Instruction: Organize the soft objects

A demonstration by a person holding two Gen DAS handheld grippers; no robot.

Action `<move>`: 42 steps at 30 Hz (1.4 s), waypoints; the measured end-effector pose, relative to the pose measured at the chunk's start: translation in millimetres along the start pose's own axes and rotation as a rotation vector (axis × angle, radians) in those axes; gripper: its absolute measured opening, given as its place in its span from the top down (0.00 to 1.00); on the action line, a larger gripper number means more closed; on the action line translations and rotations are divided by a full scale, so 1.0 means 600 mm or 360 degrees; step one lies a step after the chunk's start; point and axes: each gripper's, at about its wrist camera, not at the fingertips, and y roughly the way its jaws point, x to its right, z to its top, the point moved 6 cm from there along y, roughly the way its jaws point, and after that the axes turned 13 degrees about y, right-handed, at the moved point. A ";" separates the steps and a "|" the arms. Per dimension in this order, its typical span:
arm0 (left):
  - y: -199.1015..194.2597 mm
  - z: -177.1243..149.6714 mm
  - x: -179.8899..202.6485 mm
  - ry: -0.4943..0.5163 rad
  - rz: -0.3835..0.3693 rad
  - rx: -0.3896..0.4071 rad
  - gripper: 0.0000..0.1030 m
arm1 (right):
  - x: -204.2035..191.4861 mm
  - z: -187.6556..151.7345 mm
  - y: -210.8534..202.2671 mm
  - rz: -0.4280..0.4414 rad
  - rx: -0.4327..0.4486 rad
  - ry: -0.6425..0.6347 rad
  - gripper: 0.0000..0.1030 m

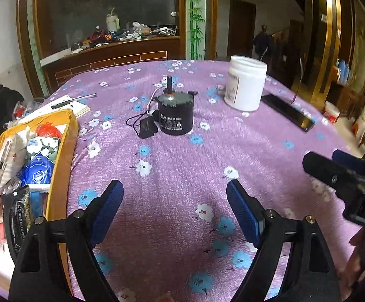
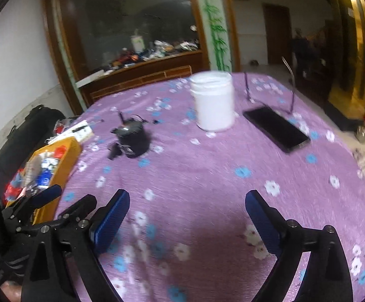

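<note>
Both hand-held grippers are hanging wide and empty; soft packets are sitting at 9 o'clock in the yellow box.

Left hand-held gripper point(image 1: 174, 211) is hovering over bare purple bench point(image 1: 182, 156) with the yellow box point(image 1: 64, 156) of soft packets point(image 1: 37, 173) just beside it at 9 o'clock, long axis running 12 to 6. Right hand-held gripper point(image 2: 187, 220) is farther off, so left is nearer.

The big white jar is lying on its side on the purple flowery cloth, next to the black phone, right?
Not quite. The white jar is standing upright, not lying on its side. The rest is right: it sits on the purple flowery cloth, with the black phone beside it. The left wrist view shows this most clearly, and the right wrist view agrees.
</note>
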 end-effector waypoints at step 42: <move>-0.019 0.019 0.020 0.0106 0.0320 -0.0038 0.19 | 0.017 -0.012 0.023 -0.0225 0.0017 -0.0045 0.03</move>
